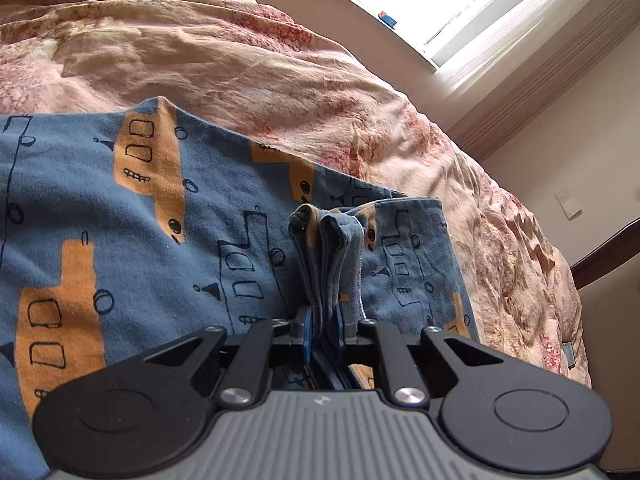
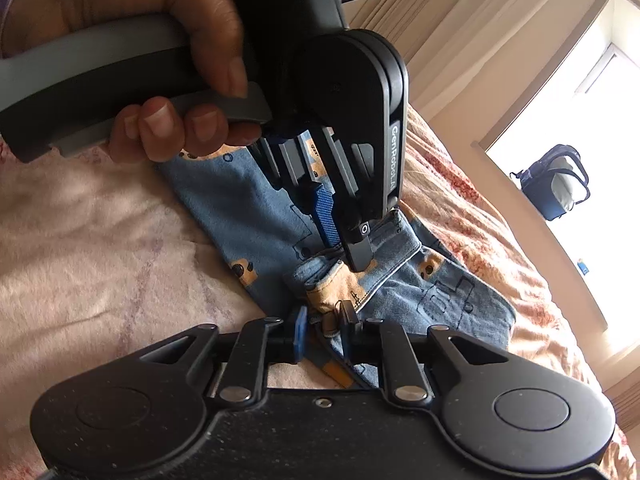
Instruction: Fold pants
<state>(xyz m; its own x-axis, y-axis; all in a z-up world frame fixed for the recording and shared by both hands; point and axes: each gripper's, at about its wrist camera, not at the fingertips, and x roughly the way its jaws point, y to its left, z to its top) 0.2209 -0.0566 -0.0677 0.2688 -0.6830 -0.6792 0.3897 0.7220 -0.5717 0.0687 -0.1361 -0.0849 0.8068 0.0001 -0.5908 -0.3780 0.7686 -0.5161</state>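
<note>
The pants [image 1: 140, 216] are blue with orange boat prints and lie on the bed. My left gripper [image 1: 324, 320] is shut on a bunched fold of the pants' edge that stands up between its blue pads. In the right wrist view the pants [image 2: 440, 292] lie crumpled ahead. My right gripper [image 2: 326, 328] is shut on a hem edge of the pants. The left gripper [image 2: 344, 236], held by a hand, pinches the same cloth just beyond it.
The pink floral bedspread [image 1: 240, 60] covers the bed, with its edge at the right. A window [image 1: 460, 0] and curtains lie beyond. A dark bag [image 2: 556, 184] sits by the window. A dark chair part [image 1: 608, 256] stands beside the bed.
</note>
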